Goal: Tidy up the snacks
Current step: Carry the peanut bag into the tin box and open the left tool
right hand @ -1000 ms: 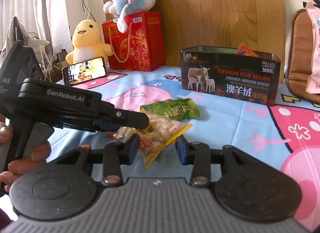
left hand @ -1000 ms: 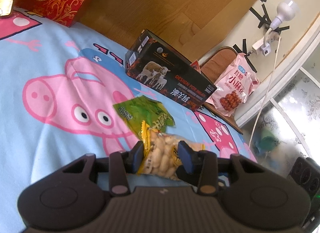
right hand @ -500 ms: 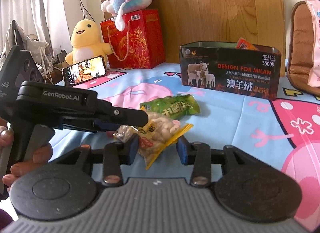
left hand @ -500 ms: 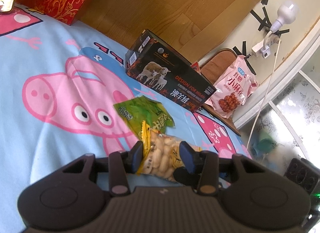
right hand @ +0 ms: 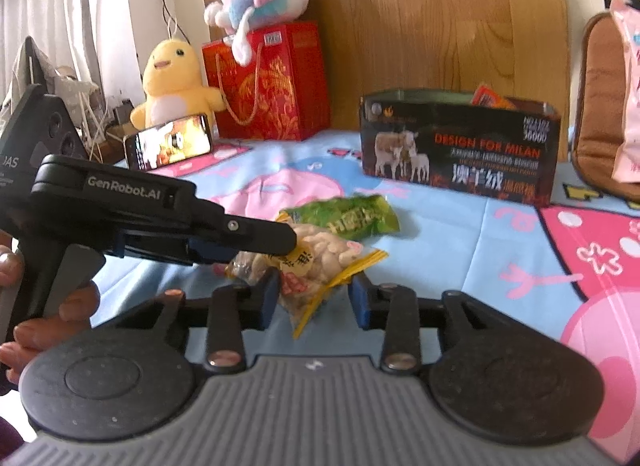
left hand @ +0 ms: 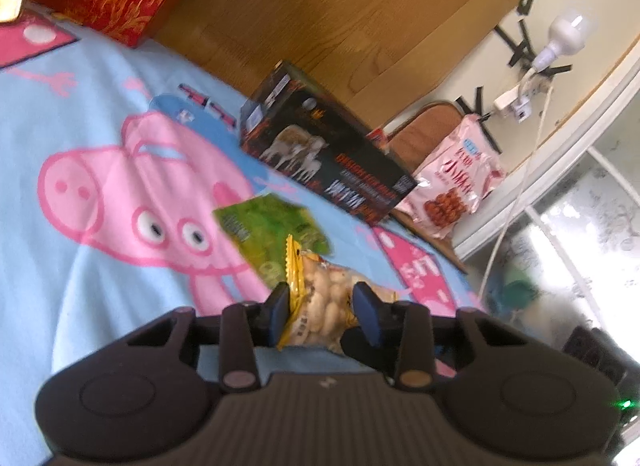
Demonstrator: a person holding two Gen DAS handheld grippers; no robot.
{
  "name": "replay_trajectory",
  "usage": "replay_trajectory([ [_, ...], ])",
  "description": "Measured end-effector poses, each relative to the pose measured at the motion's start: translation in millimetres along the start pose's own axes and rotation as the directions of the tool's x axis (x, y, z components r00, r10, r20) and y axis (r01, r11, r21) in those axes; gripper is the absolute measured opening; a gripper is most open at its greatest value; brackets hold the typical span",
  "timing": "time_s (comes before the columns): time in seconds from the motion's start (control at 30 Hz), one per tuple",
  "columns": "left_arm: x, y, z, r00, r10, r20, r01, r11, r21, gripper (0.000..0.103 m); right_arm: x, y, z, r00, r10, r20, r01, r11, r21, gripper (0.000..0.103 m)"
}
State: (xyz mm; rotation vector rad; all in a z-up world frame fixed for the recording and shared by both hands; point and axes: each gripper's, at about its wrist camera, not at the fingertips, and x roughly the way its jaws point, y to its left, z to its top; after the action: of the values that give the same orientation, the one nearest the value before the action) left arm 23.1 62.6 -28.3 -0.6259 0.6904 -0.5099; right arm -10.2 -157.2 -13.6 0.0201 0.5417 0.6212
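While the left gripper (left hand: 322, 302) closes its blue pads on the peanut packet (left hand: 320, 300) from both sides, the right gripper (right hand: 314, 296) stands with jaws parted around the same packet's yellow-edged end (right hand: 320, 262); whether its pads touch the wrapper cannot be told. In the right wrist view the left gripper (right hand: 240, 240) comes in from the left, its fingers over the packet's far end. The packet sits low over the blue pig-print blanket (left hand: 80, 266). Just beyond it lies a green snack bag (right hand: 352, 217), touching or overlapping the packet. Farther back stands the open dark box (right hand: 460, 149) with sheep printed on it, an orange wrapper (right hand: 490, 97) poking out. A pink snack bag (left hand: 456, 185) leans beside the box.
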Motion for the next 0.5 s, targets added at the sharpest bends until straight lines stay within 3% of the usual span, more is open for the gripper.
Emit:
replay_trajectory([
  [0.1, -3.8, -17.9, 16.0, 1.0, -0.01, 0.029, 0.008, 0.998, 0.054, 0.034, -10.0, -2.3, 7.2, 0.998, 0.009, 0.056, -0.01, 1.0, 0.017, 0.039],
  [0.23, 13.0, -40.7, 63.7, 0.998, -0.023, 0.05, 0.017, 0.993, 0.117, 0.034, -10.9, -13.7, 36.7, 0.991, -0.013, 0.131, 0.014, 1.0, -0.004, 0.039],
  [0.4, 62.1, -59.8, 124.0, 0.998, -0.005, 0.069, -0.007, 0.984, 0.176, 0.034, 15.4, -49.8, 92.3, 0.976, -0.075, 0.204, 0.085, 0.995, -0.041, 0.039],
  [0.5, 102.5, -64.2, 147.7, 0.998, 0.031, 0.06, -0.042, 0.982, 0.186, 0.034, 39.8, -81.8, 116.8, 0.977, -0.107, 0.185, 0.11, 0.994, -0.003, 0.039],
])
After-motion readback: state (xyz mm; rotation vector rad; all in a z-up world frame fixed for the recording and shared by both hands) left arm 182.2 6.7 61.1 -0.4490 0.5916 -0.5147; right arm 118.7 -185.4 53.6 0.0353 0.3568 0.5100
